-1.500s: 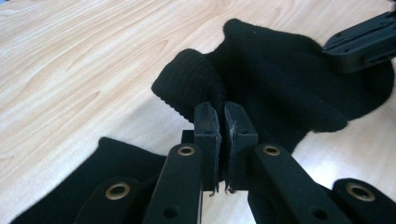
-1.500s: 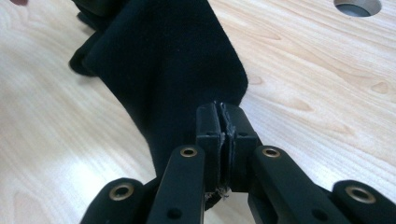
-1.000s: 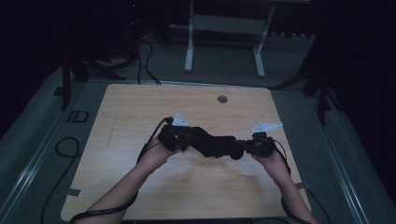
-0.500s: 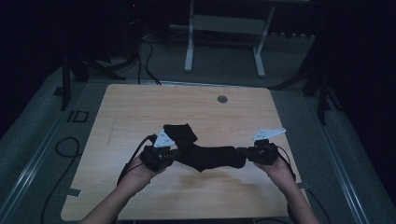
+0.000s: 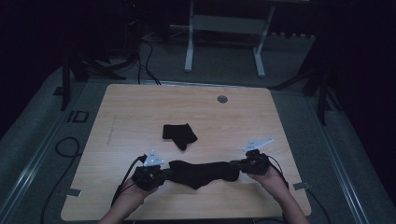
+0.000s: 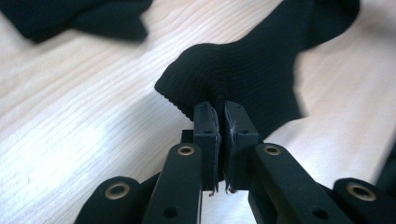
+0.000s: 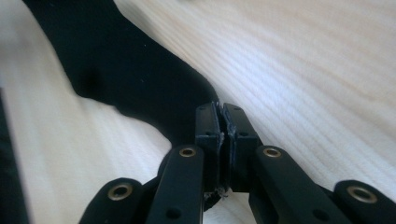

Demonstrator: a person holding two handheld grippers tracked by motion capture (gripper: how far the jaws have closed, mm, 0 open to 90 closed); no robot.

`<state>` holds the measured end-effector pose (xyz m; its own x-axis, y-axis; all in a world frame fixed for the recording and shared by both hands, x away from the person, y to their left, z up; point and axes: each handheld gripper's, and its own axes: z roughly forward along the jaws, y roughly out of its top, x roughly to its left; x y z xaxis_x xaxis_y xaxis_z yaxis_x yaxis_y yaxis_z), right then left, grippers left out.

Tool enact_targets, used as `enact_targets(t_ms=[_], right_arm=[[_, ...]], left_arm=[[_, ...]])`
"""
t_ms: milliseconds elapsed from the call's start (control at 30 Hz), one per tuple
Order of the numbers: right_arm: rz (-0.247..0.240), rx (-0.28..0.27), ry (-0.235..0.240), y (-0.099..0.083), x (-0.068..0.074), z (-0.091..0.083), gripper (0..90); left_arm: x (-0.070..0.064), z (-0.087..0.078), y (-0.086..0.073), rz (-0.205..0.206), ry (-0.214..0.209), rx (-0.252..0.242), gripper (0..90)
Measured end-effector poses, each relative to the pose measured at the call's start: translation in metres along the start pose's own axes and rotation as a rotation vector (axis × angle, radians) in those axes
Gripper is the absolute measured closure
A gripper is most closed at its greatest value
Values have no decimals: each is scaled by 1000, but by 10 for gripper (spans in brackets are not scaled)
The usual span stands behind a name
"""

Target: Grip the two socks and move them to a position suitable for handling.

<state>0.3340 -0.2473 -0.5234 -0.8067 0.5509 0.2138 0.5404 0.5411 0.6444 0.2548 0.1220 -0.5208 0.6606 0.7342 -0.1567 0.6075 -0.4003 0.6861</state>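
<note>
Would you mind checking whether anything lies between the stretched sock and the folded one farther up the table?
Nothing visible does. The stretched sock, gripped by the left claw and right claw, faces bare wood up to the folded sock.

Dim high view, bright blurred close-ups

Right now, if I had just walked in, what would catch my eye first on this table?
A long black sock stretched along the near edge of the wooden table, pinched at each end: the left gripper holds one end, the right gripper the other, both with jaws shut on it. Beyond it, near the table's middle, lies a second black sock, folded.
</note>
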Motion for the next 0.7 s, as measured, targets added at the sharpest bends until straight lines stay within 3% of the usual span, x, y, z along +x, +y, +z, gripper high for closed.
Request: enact_targets(t_ms=[100, 267, 367, 500, 533, 633, 700], right_arm=[[9, 37, -2, -1, -8, 15, 851], [26, 50, -7, -3, -17, 28, 847], [38, 49, 3, -4, -20, 32, 840], [21, 56, -23, -2, -20, 30, 788], [21, 58, -34, -2, -20, 30, 728], [13, 31, -71, 2, -23, 19, 598], [25, -8, -80, 6, -24, 6, 623]], left_arm=[[7, 9, -4, -13, 3, 14, 854], [14, 20, -7, -27, -7, 36, 852], [18, 23, -8, -34, 1, 42, 851], [21, 24, -8, -38, -1, 36, 848], [22, 23, -8, -39, -2, 39, 832], [26, 12, -3, -34, 12, 7, 664], [28, 2, 3, -23, 7, -19, 546]])
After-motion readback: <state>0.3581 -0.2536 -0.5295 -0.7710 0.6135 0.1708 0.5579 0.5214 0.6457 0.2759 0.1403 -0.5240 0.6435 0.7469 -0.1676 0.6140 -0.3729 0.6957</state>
